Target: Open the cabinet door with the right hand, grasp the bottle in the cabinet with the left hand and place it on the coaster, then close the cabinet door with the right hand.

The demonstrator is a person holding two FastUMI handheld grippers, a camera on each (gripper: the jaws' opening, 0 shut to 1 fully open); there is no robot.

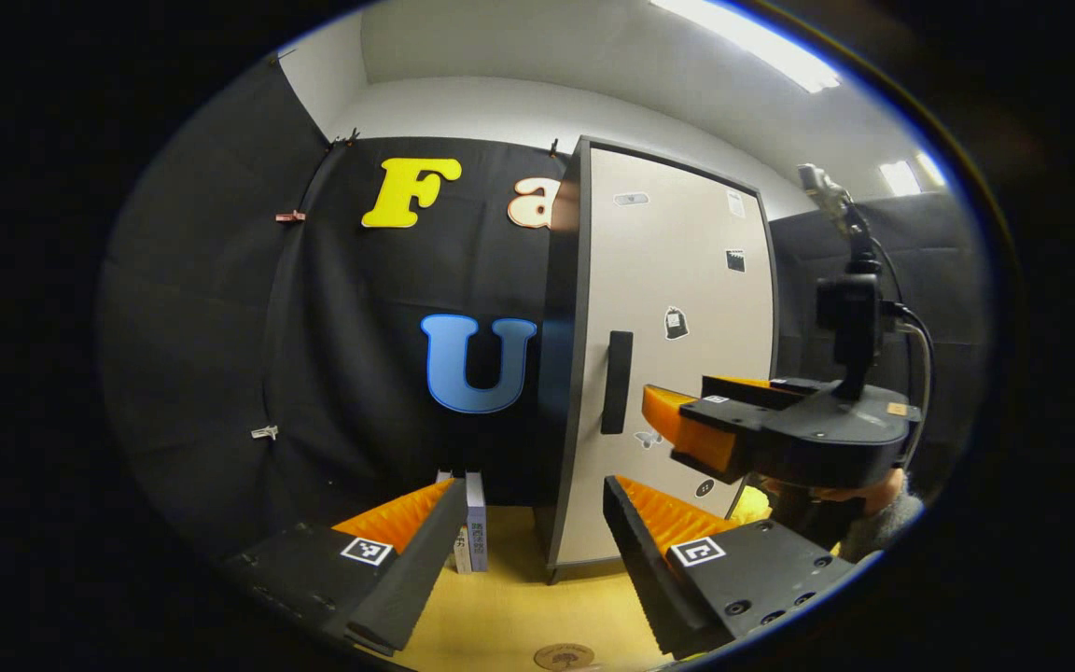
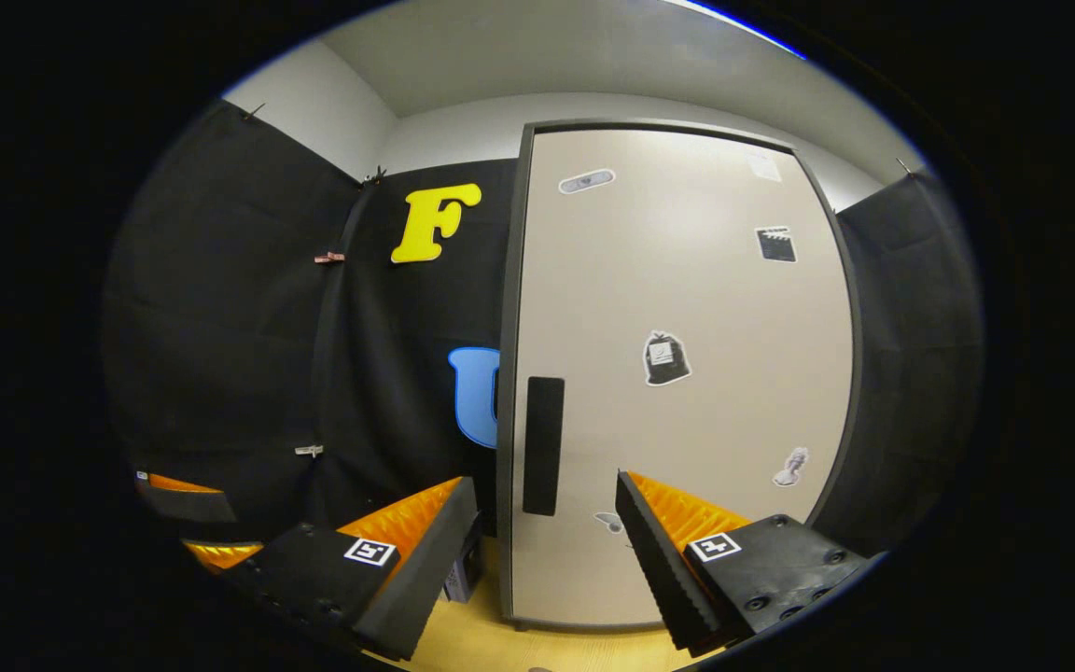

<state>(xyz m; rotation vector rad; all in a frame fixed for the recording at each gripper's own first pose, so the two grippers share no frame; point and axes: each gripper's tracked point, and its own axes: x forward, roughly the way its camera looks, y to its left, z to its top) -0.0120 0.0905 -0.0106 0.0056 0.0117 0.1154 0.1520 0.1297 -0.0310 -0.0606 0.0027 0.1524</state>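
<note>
Cabinet door [image 2: 687, 373] is shut; its upright handle [image 2: 544, 446] stands by the left edge. Right gripper [image 2: 547, 551], jaws apart and empty, faces the handle, nearer than the open left gripper [image 1: 533, 551].
</note>
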